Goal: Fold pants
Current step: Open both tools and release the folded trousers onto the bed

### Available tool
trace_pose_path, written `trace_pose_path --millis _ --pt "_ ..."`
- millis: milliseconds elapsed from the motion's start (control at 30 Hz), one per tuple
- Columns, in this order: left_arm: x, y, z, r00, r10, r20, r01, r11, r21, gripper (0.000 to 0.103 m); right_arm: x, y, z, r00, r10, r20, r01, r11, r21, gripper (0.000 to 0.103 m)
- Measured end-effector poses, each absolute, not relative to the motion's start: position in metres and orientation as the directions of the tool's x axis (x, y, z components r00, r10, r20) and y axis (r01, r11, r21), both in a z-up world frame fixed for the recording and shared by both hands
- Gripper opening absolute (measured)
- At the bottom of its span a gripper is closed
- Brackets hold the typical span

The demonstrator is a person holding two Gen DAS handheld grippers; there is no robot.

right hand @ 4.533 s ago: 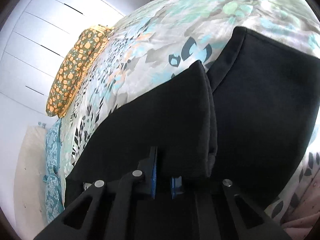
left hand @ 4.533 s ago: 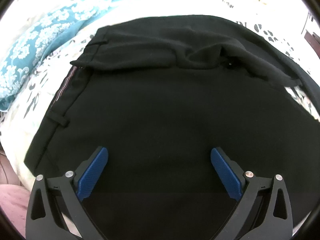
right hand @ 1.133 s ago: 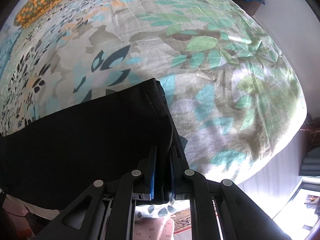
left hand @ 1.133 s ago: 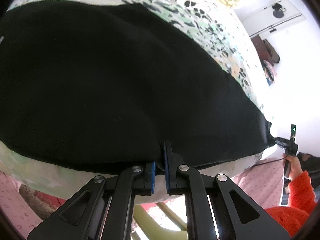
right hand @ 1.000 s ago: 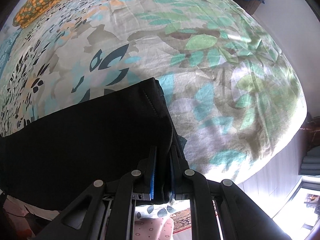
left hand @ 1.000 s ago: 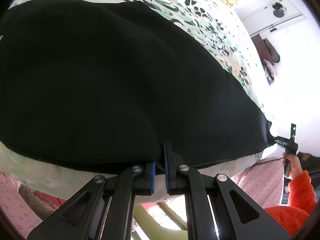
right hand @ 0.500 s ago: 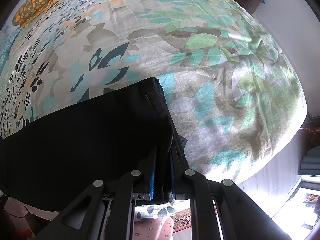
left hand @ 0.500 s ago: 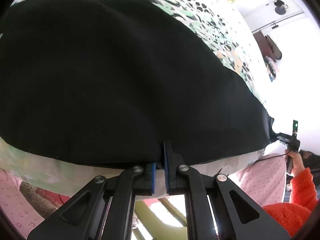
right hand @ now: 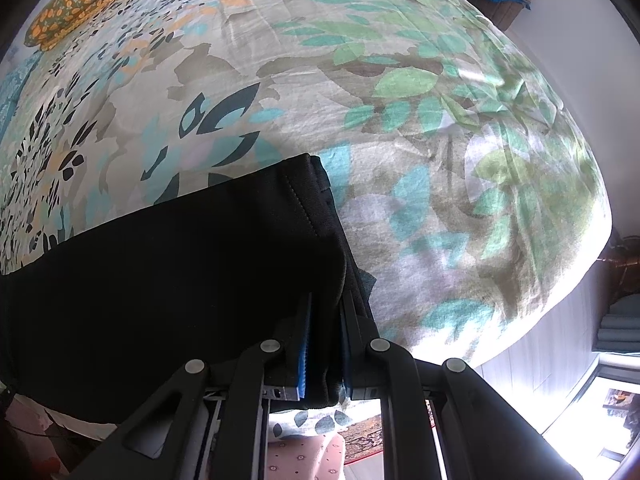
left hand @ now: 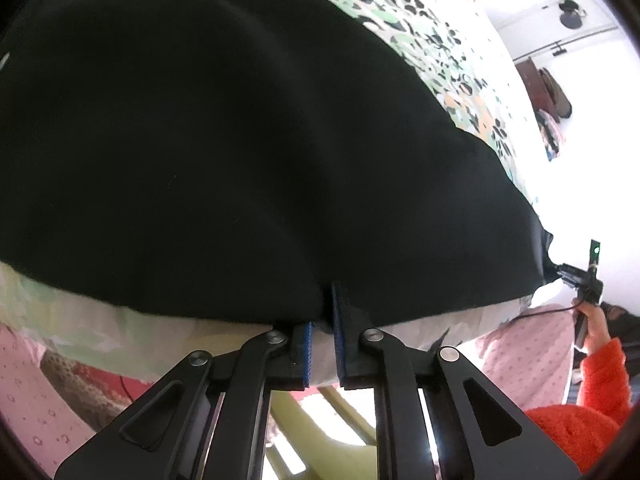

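Note:
The black pants point(left hand: 240, 140) lie stretched lengthwise on the leaf-patterned bedsheet point(left hand: 448, 60). My left gripper point(left hand: 324, 312) is shut on the near edge of the pants at the bed's side. In the right wrist view, the hem end of the pants point(right hand: 200, 264) shows stacked layers with a stitched seam. My right gripper point(right hand: 326, 320) is shut on that hem corner, with black cloth between the blue pads point(right hand: 305, 344). The pants span between the two grippers.
The floral sheet point(right hand: 400, 140) spreads far beyond the hem. An orange patterned pillow point(right hand: 80, 0) lies at the far left. A person's hand in a red sleeve point(left hand: 596, 344) is at the right past the bed edge. A pink dotted bed skirt point(left hand: 532, 344) hangs below.
Over the last second both grippers have stayed shut on the pants, almost still. 4.5 s ago my left gripper was open above the waist area; it now grips the edge.

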State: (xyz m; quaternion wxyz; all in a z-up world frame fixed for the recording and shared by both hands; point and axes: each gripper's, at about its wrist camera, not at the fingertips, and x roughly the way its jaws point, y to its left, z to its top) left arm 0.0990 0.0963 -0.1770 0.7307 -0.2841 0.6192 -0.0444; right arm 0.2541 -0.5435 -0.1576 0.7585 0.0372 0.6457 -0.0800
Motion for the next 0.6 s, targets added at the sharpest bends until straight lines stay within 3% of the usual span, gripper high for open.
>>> trace_pose_path --millis 33,100,167,300,433,600 --pt "0.098 0.099 -0.176 0.219 -0.429 -0.876 -0.298 0.825 -0.479 0.014 0.254 -0.543 -0.157 0.151 -0.083 -0.985 0.172 0.983 -0.057 0.016" --pt "0.092 0.106 -0.171 0.209 -0.436 -0.875 -0.329 0.812 -0.483 0.021 0.253 -0.544 -0.156 0.142 -0.129 -0.981 0.189 0.977 -0.101 0.048" --pt "0.081 0.116 -0.161 0.208 -0.384 -0.900 -0.363 0.824 -0.436 0.050 0.251 -0.547 -0.151 0.173 -0.116 -0.978 0.196 0.977 -0.081 0.068" --pt "0.061 0.154 -0.121 0.310 -0.306 -0.900 -0.402 0.816 -0.416 0.053 0.234 -0.554 -0.123 0.309 -0.113 -0.944 0.246 0.969 -0.035 0.072" --pt "0.070 0.196 -0.079 0.440 -0.097 -0.893 -0.429 0.851 -0.304 0.070 0.220 -0.526 -0.078 0.465 -0.172 -0.868 0.229 0.971 -0.069 0.073" --pt "0.110 0.170 -0.099 0.389 -0.018 -0.921 -0.327 0.932 -0.156 0.072 0.218 -0.435 -0.052 0.569 0.033 -0.821 0.067 0.994 0.087 0.088"
